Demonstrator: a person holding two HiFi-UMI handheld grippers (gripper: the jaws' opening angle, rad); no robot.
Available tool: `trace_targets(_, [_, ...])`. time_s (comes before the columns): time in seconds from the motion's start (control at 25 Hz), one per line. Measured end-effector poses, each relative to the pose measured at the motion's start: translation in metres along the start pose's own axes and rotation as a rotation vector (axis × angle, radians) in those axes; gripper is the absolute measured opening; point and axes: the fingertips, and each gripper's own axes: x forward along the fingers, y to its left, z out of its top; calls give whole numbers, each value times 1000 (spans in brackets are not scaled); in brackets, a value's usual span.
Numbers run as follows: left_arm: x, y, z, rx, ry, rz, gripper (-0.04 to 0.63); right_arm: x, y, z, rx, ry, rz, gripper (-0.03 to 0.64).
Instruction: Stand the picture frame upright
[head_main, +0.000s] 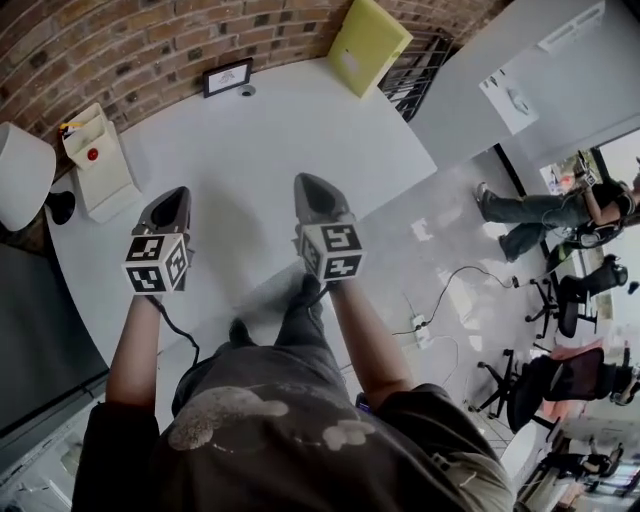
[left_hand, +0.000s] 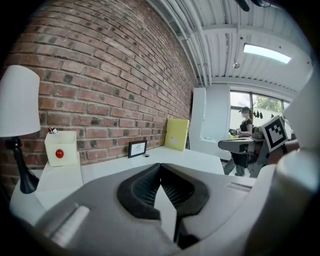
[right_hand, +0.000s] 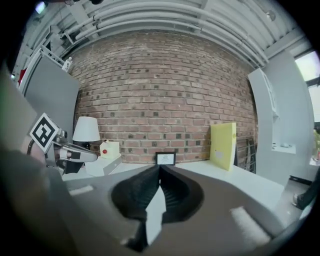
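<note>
A small black picture frame (head_main: 227, 77) stands upright against the brick wall at the far edge of the white table (head_main: 300, 140); it also shows as the frame (left_hand: 137, 148) in the left gripper view and the frame (right_hand: 165, 158) in the right gripper view. My left gripper (head_main: 176, 195) and right gripper (head_main: 306, 183) hover over the near half of the table, well short of the frame. Both are shut with nothing between the jaws, as the left gripper (left_hand: 160, 166) and right gripper (right_hand: 159, 168) show in their own views.
A yellow folder (head_main: 368, 44) leans on the wall at the far right. A white box with a red button (head_main: 95, 158) and a white lamp (head_main: 22, 172) sit at the table's left. A small round object (head_main: 247, 90) lies beside the frame. Office chairs and cables are on the floor right.
</note>
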Motion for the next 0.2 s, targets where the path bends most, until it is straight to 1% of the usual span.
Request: trace_targets(0.2, [-21,18,-24,16,-27,-33,9,-18,31,-26,10,-9,-41,5])
